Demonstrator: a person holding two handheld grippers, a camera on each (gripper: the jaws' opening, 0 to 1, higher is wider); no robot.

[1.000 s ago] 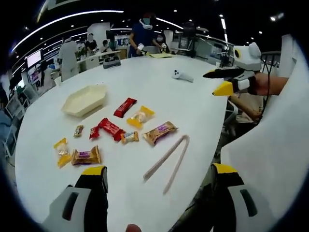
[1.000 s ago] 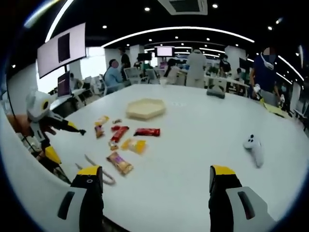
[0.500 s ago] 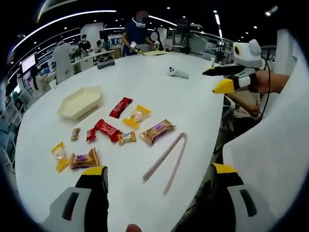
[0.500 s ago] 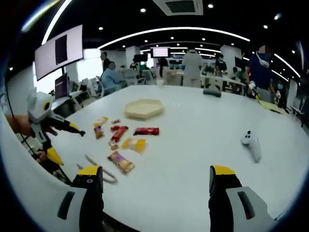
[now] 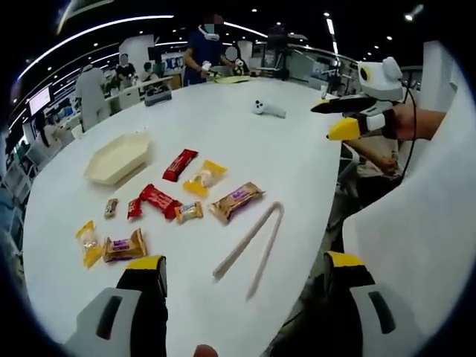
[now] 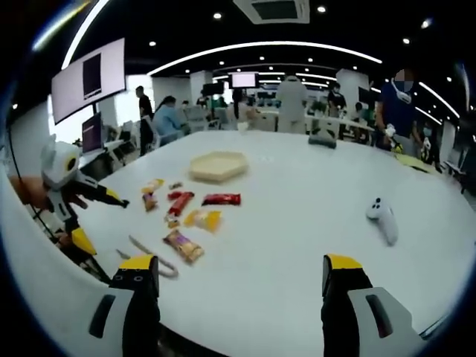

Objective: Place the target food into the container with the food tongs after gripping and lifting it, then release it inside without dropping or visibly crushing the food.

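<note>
Beige food tongs (image 5: 249, 249) lie flat near the white table's edge, just beyond my left gripper (image 5: 244, 260), which is open with nothing between its jaws. Wrapped snacks lie past them: a brown bar (image 5: 236, 202), a yellow packet (image 5: 204, 177), a red bar (image 5: 175, 164) and a red packet (image 5: 160, 201). A cream hexagonal tray (image 5: 115, 156) sits further left and holds nothing. My right gripper (image 6: 239, 262) is open over bare table. It looks across at the tray (image 6: 217, 165), the snacks and the tongs (image 6: 145, 256). It also shows at the right, held off the table's edge (image 5: 327, 119).
A white hand controller (image 6: 381, 216) lies on the table to the right. A brown wafer pack (image 5: 124, 245) and a small yellow packet (image 5: 89, 244) lie near the left jaw. People stand at desks behind the table. The table edge curves close on the right.
Both views have drifted slightly with the hands. The tongs, snacks and tray lie where they were, and both grippers stay open.
</note>
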